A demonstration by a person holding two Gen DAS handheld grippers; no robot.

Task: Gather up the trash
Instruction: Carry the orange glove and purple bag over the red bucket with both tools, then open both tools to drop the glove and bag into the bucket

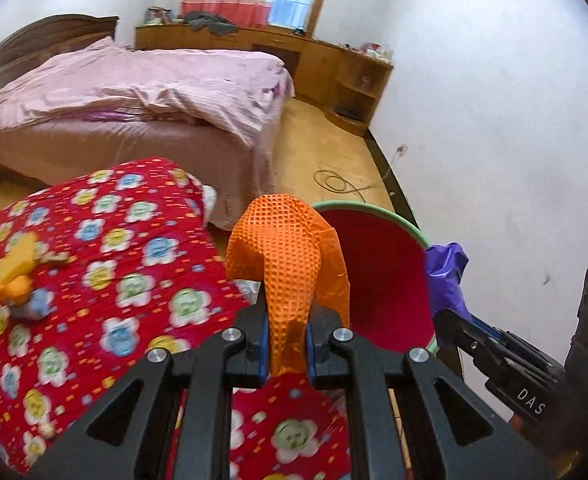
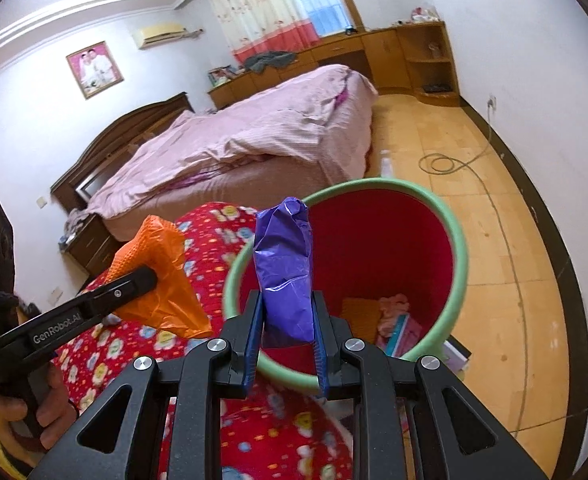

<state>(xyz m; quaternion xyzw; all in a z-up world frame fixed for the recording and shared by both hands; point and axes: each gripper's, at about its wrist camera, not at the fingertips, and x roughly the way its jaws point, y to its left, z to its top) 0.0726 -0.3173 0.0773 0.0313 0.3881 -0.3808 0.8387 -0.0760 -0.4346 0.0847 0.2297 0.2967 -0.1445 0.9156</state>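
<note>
The left gripper [image 1: 287, 344] is clamping an orange waffle-textured wrapper [image 1: 289, 248], and the right gripper [image 2: 287, 344] is clamping a crumpled purple wrapper [image 2: 283, 264]; each set of jaws is pressing tight on its piece, with the loose ends standing up above the pads. Both are hanging by the red bin [image 2: 460, 248] with the green rim, which is sitting beside the red flowered quilt [image 1: 105, 264].

In the right wrist view the purple piece is lining up over the bin mouth, while the orange piece at nine o'clock is hanging over the quilt, short of the rim. To do the drop well, each gripper should be travelling until its wrapper is fully above the red interior before the jaws part, since light film can drift or cling to a pad; a slight downward tilt would help it fall clear.

The right wrist view is showing the bin's bottom at four o'clock, already holding what looks like a pink packet and other scraps, though blur is making them hard to name. The left wrist view is hiding that, but it is showing something yellow-orange [image 1: 11, 276] lying on the quilt at nine o'clock, possibly more trash.
</note>
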